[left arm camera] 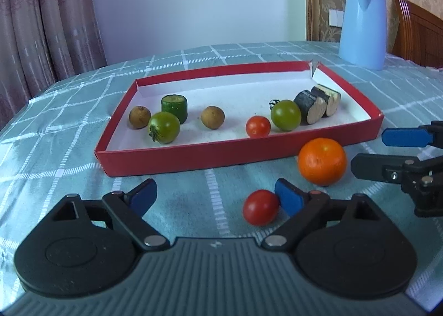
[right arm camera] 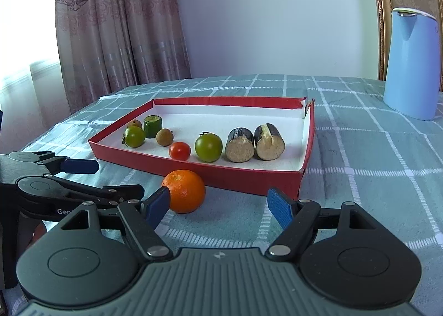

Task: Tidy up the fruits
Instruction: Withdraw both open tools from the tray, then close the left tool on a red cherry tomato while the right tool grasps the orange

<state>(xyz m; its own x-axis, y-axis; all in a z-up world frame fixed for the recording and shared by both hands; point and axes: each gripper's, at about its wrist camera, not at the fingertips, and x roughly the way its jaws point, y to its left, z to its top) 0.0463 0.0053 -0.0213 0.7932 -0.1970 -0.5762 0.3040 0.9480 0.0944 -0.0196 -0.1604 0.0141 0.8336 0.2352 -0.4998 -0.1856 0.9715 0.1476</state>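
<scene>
Partly hidden behind a green tomato, the far brown fruit [right arm camera: 134, 123] barely shows. Left gripper [left arm camera: 216, 198] is wide apart, its right pad beside a loose red tomato [left arm camera: 260, 207]. Right gripper [right arm camera: 218, 205] is apart too, left pad by the orange [right arm camera: 186, 191]. Inside the red tray [right arm camera: 249, 181]: two green tomatoes, one red, two brown fruits.

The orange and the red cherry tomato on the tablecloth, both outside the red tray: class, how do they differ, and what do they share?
The orange is larger than the red cherry tomato. The orange's skin is dull and pitted; the tomato's is smooth and glossy. The orange lies close to the red tray; the tomato lies further from it, against one finger of the open left gripper. Both are round and rest on the tablecloth, ungripped.
</scene>
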